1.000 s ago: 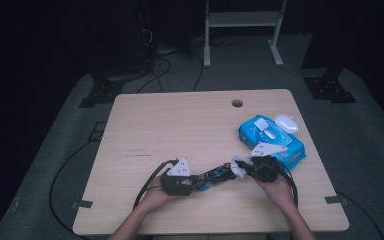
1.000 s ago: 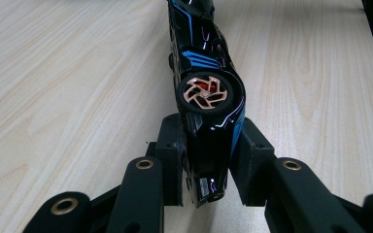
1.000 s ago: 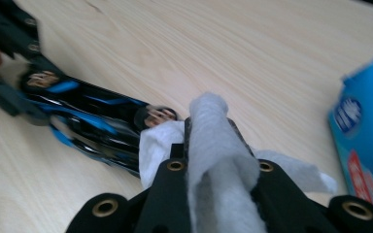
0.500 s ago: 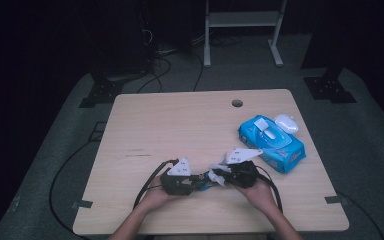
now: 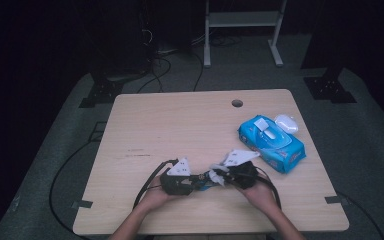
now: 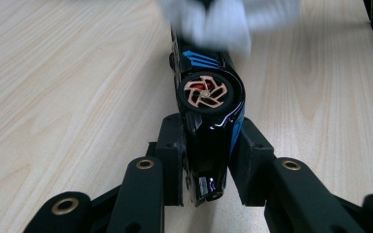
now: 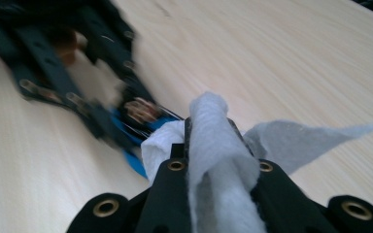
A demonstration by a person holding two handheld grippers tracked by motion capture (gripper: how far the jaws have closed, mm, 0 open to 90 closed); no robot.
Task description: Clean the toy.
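Right gripper [image 5: 219,178], clamping a wipe [image 7: 213,160], has moved in from the pack [image 5: 271,142] to the toy car [image 6: 209,121] pinched in the left gripper [image 5: 196,182]; wiping can begin

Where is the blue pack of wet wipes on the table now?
In the high view, the blue wipes pack lies on the table's right side, beyond the right tongs, a small white case at its far corner.

High view dim: surroundings near black, counter [image 5: 180,125] evenly lit, soft shadows. Both hand-held gripper views bright. Left one: wipe [image 6: 218,19] at top edge blurred, car's [image 6: 209,111] black shell shows glare. Right one: upper left motion-smeared, near wipe soft.
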